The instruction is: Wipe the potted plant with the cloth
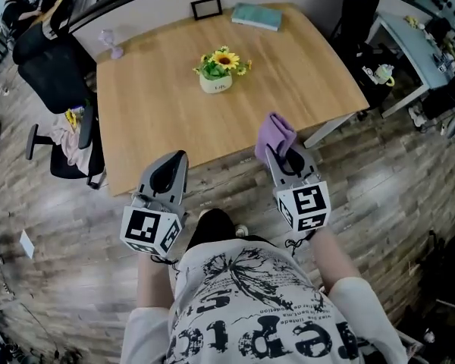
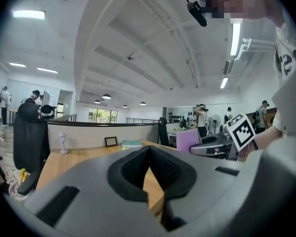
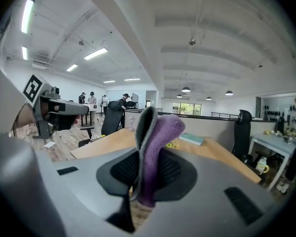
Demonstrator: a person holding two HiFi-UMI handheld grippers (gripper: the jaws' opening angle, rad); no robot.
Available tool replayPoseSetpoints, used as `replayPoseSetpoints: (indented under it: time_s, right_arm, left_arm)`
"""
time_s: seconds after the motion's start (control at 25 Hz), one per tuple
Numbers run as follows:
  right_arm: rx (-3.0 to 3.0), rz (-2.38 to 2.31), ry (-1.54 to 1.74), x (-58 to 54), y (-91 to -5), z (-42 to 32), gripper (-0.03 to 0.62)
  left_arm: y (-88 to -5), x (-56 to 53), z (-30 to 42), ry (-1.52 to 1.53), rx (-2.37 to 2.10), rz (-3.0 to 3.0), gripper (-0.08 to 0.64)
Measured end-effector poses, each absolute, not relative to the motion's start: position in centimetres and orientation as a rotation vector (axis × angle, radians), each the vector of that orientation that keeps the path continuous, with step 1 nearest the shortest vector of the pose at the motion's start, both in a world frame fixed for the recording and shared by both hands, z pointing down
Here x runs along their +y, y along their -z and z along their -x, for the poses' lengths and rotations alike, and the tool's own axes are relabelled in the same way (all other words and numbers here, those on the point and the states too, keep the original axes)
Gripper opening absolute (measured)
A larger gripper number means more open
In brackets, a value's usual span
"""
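You had right gripper clamped on cloth, left gripper shut empty; potted plant at 11 o'clock wanted light strokes.

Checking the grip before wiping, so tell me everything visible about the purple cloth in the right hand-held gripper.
The soft purple cloth with a grey edge looks like fleecy microfibre. It is folded and pinched between the jaws of the right hand-held gripper, standing upright with its top curling over. It is held by the light wooden table's near edge, touching only the jaws.
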State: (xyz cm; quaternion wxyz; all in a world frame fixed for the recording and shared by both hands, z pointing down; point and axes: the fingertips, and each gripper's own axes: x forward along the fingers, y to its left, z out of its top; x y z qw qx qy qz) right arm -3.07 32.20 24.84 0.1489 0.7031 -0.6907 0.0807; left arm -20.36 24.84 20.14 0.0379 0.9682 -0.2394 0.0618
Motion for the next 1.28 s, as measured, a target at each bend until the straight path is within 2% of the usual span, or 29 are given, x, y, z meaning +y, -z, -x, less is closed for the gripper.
replayPoseSetpoints:
  time_s: [0.6, 0.84, 1.28]
  right_arm:
    - [-2.007, -1.916, -0.273, 15.3, -27.4, -8.5, 0.074]
    - [-1.962, -1.828, -0.289, 8.7, -30.3, -12.3, 0.074]
    - [-1.849, -1.714, -0.419, 4.4, -38.6, -17.7, 0.074]
  left_arm:
    - [-25.1, 8.4, 8.5, -0.294, -0.795, -2.892, 0.003]
    - [-30.4, 2.0, 4.9, -0.384, -0.753, -2.82, 0.003]
    - [-39.9, -2.0, 1.1, -0.52, -0.662, -2.711, 0.003]
